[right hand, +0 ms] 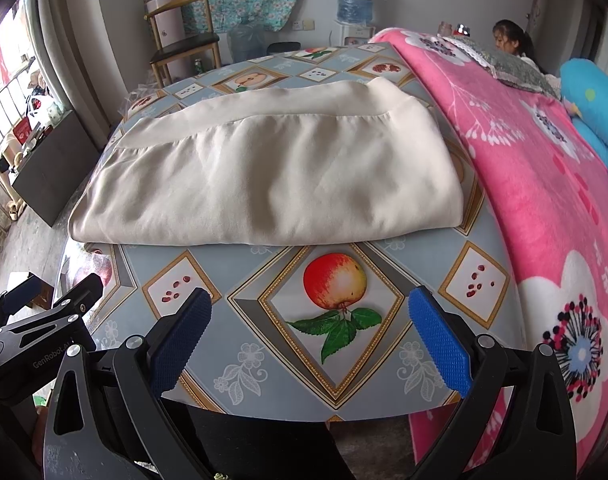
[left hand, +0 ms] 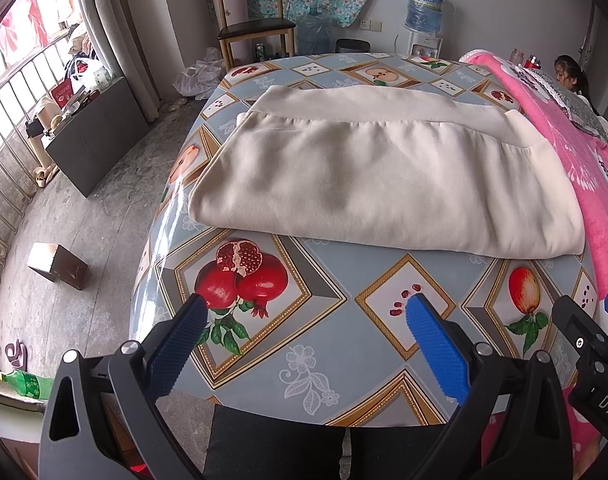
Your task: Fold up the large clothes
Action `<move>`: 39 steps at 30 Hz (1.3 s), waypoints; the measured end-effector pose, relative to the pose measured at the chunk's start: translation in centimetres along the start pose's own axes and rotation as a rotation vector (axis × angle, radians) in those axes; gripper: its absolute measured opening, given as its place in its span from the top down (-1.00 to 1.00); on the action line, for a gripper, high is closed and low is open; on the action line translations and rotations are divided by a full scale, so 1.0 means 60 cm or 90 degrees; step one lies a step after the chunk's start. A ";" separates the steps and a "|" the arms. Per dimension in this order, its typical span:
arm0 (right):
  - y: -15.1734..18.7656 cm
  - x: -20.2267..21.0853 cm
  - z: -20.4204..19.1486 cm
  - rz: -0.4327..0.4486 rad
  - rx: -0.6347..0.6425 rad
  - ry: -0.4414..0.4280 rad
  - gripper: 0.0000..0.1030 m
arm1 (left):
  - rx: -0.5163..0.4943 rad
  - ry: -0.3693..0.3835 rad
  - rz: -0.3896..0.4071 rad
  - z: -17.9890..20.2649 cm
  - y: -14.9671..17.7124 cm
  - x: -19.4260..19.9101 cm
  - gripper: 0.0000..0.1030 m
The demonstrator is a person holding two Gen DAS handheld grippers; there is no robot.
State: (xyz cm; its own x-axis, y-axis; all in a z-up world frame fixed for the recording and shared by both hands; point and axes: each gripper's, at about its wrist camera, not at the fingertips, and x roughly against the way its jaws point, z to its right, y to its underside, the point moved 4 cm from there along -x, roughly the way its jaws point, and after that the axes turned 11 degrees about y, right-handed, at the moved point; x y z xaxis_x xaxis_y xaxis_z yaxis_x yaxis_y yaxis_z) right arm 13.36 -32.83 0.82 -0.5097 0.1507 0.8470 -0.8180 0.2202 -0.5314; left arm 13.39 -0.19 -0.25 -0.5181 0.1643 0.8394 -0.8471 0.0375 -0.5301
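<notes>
Both grippers, left gripper (left hand: 307,308) and right gripper (right hand: 309,302), hover spread and empty near the seemingly folded cream garment (left hand: 383,184).

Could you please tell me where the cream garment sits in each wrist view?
Left wrist: garment fills the centre, above the pomegranate print.
Right wrist: garment lies centre-left, above the apple print.
Shared landmark: the pink blanket along the garment's right edge.
</notes>
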 end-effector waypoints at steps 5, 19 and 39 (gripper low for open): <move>0.000 0.000 -0.001 -0.001 0.001 0.000 -0.86 | 0.000 0.000 0.000 0.000 0.001 0.000 -0.90; -0.002 0.002 0.001 -0.002 0.000 0.001 -0.86 | -0.002 -0.004 -0.002 0.001 -0.002 0.000 -0.90; 0.001 0.003 -0.002 -0.003 -0.002 0.001 -0.86 | -0.003 -0.006 -0.002 0.002 -0.001 -0.001 -0.90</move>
State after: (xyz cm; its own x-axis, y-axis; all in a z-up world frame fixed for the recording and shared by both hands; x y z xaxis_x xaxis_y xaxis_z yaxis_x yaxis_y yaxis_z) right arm 13.23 -32.68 0.92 -0.5052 0.1519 0.8496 -0.8194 0.2245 -0.5274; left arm 13.44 -0.30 -0.26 -0.5164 0.1550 0.8422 -0.8481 0.0432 -0.5280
